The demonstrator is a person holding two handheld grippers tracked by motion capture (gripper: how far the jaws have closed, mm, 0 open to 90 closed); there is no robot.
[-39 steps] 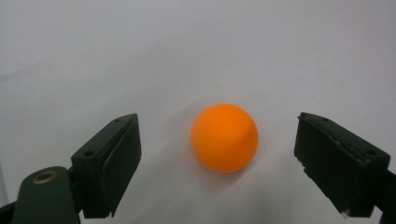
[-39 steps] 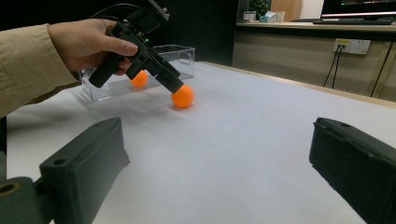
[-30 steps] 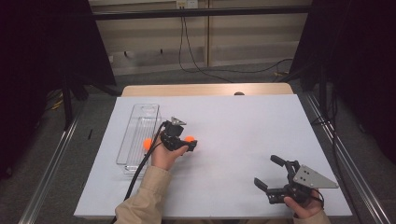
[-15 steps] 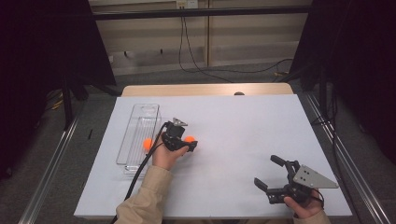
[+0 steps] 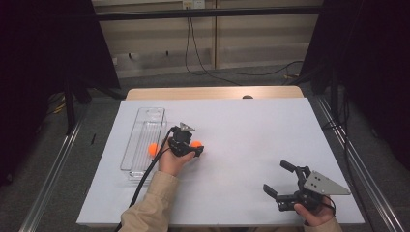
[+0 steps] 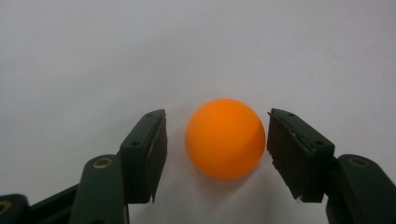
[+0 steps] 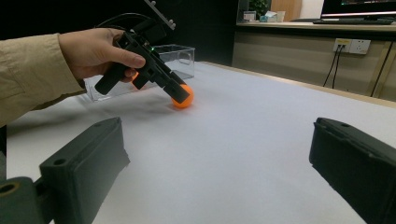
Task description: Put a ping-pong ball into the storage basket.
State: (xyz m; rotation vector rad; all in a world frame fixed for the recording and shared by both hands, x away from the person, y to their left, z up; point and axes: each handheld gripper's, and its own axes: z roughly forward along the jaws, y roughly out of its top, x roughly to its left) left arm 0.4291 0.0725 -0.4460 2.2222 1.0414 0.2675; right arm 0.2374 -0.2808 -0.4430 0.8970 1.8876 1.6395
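An orange ball (image 6: 225, 138) rests on the white table sheet between the jaws of my left gripper (image 6: 215, 126). The jaws have just been closing around it. The right pad (image 6: 285, 154) is almost at the ball, and a narrow gap remains at the left pad. In the high view the left gripper (image 5: 192, 149) points down at this ball (image 5: 197, 144), left of the table's middle. A second orange ball (image 5: 153, 149) lies at the clear tray (image 5: 145, 121). My right gripper (image 5: 276, 177) rests open near the front right, with nothing between its jaws.
The white sheet (image 5: 251, 130) covers the table, with a wooden strip (image 5: 212, 93) along the far edge. The clear tray stands lengthwise at the left. Dark curtains and metal rails flank the table, and cables hang behind it.
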